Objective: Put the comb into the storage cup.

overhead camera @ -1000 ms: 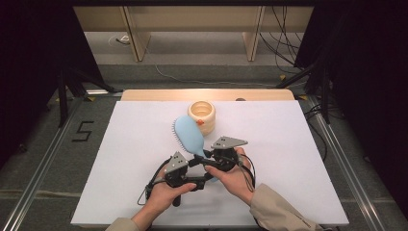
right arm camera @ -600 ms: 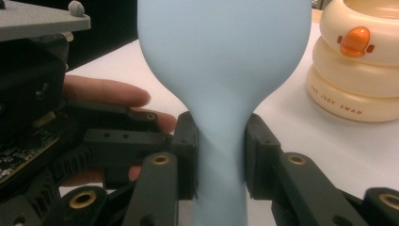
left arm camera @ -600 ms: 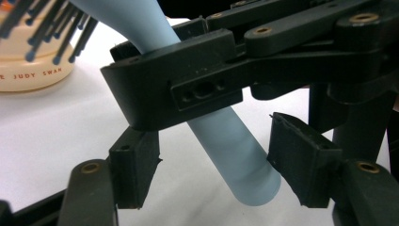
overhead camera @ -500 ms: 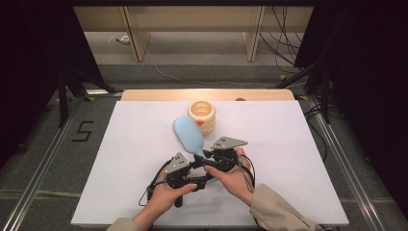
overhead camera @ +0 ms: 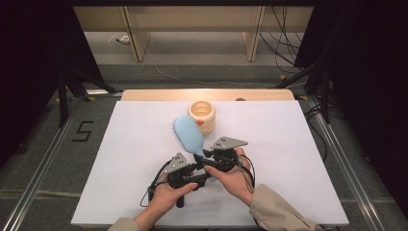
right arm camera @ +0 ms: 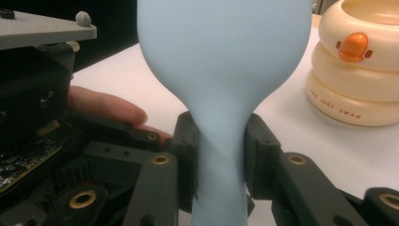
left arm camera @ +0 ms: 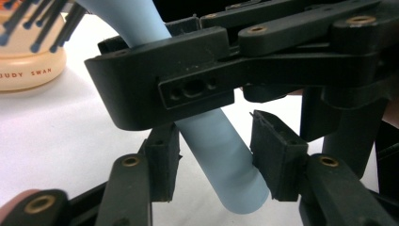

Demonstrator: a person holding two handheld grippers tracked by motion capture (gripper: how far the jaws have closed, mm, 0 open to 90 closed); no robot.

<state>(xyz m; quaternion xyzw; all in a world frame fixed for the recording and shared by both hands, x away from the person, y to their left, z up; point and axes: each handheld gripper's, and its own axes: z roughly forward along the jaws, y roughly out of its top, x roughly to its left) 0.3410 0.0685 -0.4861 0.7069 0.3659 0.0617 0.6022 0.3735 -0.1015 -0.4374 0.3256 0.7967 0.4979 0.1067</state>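
We note the blue hairbrush (overhead camera: 188, 135) pointing head-away toward the duck cup (overhead camera: 202, 115), handle clamped by the right hand-held gripper (right arm camera: 221, 155), left hand-held gripper (left arm camera: 216, 160) open around it.

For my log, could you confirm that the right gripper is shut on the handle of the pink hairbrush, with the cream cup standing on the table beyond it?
Not quite: the hairbrush is light blue, not pink. The right gripper view shows the right gripper shut on its handle, with the cream cup standing on the table beyond it.
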